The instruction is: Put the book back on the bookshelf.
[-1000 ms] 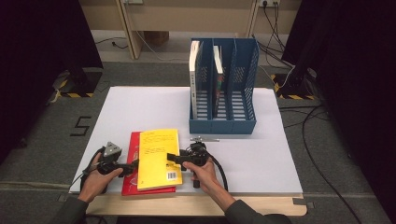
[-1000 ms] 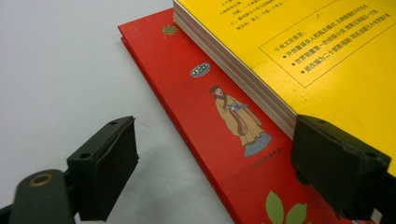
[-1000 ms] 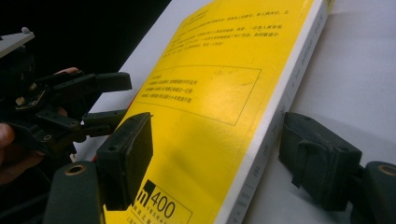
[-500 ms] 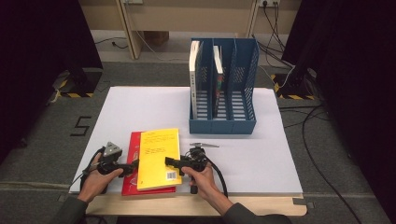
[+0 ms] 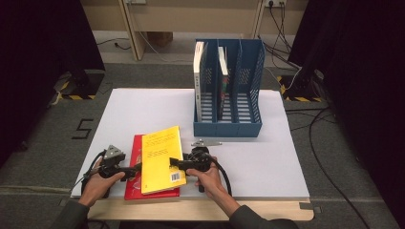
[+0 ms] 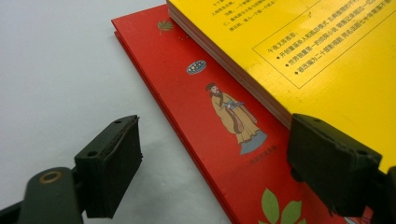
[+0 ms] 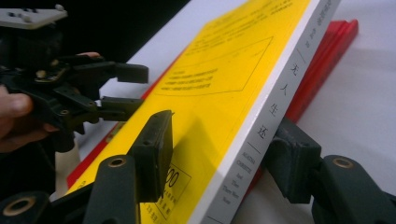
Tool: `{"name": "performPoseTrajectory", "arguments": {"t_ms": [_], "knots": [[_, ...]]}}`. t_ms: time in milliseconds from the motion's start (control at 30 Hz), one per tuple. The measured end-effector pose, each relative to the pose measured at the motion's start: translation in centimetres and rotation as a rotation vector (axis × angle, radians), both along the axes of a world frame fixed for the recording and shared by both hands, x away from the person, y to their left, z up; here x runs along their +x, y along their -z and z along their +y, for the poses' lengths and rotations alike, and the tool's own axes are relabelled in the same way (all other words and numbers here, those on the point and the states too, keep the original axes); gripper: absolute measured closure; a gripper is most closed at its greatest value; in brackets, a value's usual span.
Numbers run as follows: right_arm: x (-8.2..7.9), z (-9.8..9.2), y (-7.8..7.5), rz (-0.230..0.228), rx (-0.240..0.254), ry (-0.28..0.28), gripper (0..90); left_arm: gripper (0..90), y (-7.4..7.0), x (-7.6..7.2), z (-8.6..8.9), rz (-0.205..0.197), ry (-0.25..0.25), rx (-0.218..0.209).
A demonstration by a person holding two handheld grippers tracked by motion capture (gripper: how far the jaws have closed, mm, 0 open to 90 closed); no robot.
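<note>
A white surface (image 5: 143, 109) sits on a grey floor. Near its front edge a yellow book (image 5: 162, 160) lies on a red book (image 5: 136, 191), long axes running front to back. The right gripper (image 5: 175, 163) straddles the yellow book's spine edge; its jaws have just been closing, one above the cover, one under it. The left gripper (image 5: 135, 168) has jaws spread, just narrowing, about the red book's edge. Bare surface lies left and right; a blue file rack (image 5: 229, 95) stands behind.
</note>
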State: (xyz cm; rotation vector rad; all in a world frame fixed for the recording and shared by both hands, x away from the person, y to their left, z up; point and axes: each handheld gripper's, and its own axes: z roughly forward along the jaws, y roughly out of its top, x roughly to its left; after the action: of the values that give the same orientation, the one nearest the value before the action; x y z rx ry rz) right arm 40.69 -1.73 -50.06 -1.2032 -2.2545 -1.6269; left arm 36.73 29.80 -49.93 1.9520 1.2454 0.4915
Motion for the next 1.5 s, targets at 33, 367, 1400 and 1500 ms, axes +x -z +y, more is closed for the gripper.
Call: {"name": "performPoseTrajectory", "arguments": {"t_ms": [33, 367, 1400, 1500], "knots": [[0.1, 0.1, -0.1, 0.005, 0.015, -0.015, 48.1, 16.9, 0.0, 0.0, 0.0, -0.002, -0.001, 0.0], [1.0, 1.1, -1.4, 0.001, -0.028, -0.13, 50.3, 18.8, -0.2, -0.1, -0.2, -0.014, 0.01, 0.022], [5.3, 1.9, -1.8, 0.117, -0.036, -0.168, 35.9, 19.6, -0.2, -0.2, -0.3, -0.028, 0.02, 0.039], [5.8, 2.2, -1.7, 0.113, -0.042, -0.154, 36.7, 19.6, -0.2, -0.2, -0.3, -0.024, 0.022, 0.036]]}}
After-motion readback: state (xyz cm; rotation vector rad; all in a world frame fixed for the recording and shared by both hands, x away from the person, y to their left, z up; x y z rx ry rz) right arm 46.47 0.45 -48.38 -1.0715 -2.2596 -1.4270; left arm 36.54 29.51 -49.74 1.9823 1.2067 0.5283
